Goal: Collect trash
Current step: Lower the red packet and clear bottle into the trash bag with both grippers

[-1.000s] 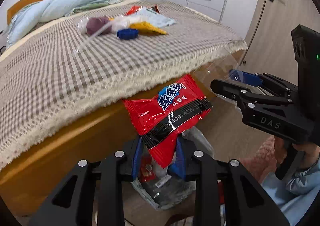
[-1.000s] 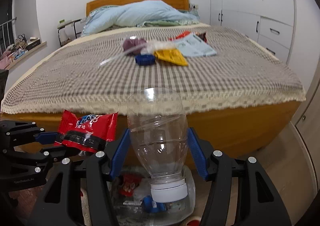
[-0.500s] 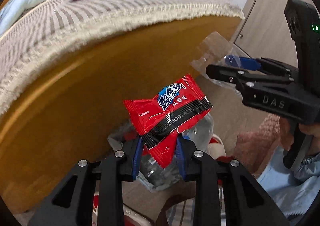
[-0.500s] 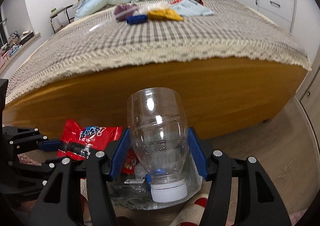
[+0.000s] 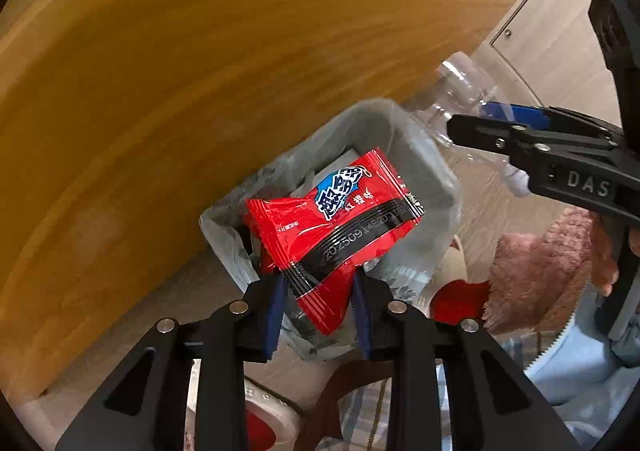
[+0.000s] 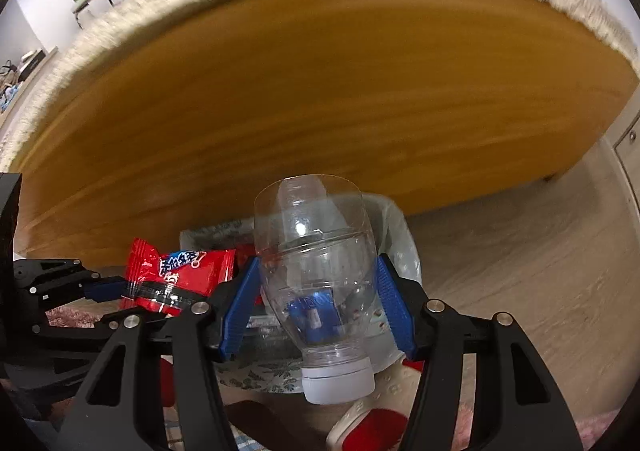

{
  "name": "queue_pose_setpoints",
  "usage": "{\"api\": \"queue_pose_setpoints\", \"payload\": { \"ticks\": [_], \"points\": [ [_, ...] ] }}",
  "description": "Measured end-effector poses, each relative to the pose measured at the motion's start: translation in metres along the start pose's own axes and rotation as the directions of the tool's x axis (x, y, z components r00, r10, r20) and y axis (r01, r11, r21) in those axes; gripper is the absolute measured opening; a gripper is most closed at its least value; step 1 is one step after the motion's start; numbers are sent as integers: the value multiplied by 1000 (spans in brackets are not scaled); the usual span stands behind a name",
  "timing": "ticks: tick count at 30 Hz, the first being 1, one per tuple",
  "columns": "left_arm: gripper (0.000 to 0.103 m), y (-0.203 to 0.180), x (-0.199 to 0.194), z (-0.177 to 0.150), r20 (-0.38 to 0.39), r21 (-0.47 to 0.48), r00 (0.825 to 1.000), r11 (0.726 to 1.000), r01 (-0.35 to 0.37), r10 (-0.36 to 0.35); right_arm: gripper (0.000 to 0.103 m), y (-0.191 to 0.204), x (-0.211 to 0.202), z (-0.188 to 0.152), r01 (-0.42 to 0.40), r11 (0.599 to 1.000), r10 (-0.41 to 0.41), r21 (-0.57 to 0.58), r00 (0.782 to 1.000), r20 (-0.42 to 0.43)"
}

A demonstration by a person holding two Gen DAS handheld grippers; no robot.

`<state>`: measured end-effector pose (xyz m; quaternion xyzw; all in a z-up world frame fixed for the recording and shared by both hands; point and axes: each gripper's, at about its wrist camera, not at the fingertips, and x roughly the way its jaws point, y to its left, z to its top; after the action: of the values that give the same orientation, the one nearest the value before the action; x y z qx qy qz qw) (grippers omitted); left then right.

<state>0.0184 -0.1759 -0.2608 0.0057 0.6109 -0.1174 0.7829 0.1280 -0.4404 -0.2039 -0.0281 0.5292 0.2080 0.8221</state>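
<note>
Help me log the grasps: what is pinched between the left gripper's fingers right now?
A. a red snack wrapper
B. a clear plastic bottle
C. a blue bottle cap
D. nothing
A: the left gripper is shut on the red snack wrapper, held over the lined trash bin.

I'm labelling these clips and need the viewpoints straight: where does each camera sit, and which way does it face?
Left wrist: on the left gripper, facing steeply down at the lined trash bin beside the bed frame; its fingers pinch a red snack packet.
Right wrist: on the right gripper, facing down; its fingers clamp a clear bottle.
Shared: bin, packet, bottle, bed frame, and the other gripper.
</note>
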Motion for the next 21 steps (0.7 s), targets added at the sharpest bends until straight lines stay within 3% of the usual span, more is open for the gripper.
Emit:
{"api": "queue_pose_setpoints", "payload": {
  "ticks": [9, 21],
  "points": [
    [27, 3, 31, 4, -59, 5, 997, 999, -39, 40, 57, -2, 45, 4, 17, 1000, -18, -5, 991, -133],
    [27, 6, 60, 13, -107, 27, 992, 998, -62, 64, 57, -6, 93, 14, 54, 998, -59, -27, 974, -219]
  ]
}}
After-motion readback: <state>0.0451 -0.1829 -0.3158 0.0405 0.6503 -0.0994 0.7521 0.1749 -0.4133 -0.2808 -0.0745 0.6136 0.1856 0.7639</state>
